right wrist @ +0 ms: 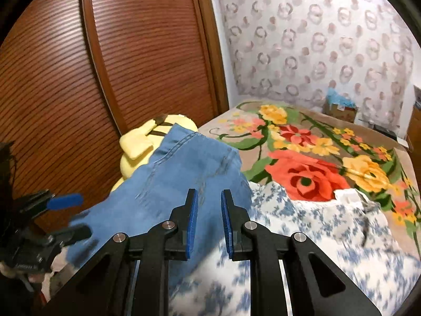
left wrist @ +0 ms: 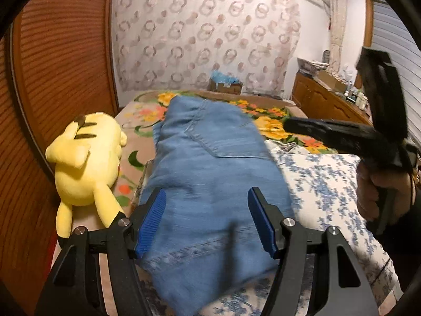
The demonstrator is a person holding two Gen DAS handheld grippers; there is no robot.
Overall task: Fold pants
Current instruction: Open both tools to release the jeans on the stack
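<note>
A louvred wooden door [left wrist: 60, 60] closes the scene on the left, and the bed [right wrist: 310, 142] with its floral blanket runs along it. A yellow plush [left wrist: 84, 158] lies at the left edge of the bed, against the door, touching or just beside the pants. The pants [left wrist: 210, 163], blue denim, lie folded lengthwise down the bed, their near end on a blue-and-white quilt [left wrist: 323, 184] that covers the near part of the bed, their far end on the floral blanket; a back pocket faces up. The left gripper [left wrist: 208, 218] is above the near end of the pants with its jaws released and standing wide; the denim shows between the blue pads [left wrist: 151, 223], but the pads do not press on it. The right gripper [right wrist: 209, 221] is to the right of the pants, over their right edge where denim meets quilt; its jaws stand nearly closed with a narrow gap, and nothing is pinched between them. In the left wrist view it appears at the right, blurred, held by a hand [left wrist: 376, 192]. A cardboard box [right wrist: 340, 110] sits at the far edge of the bed, against a patterned curtain [right wrist: 315, 42]. A wooden cabinet [left wrist: 323, 102] stands along the right edge of the bed.
</note>
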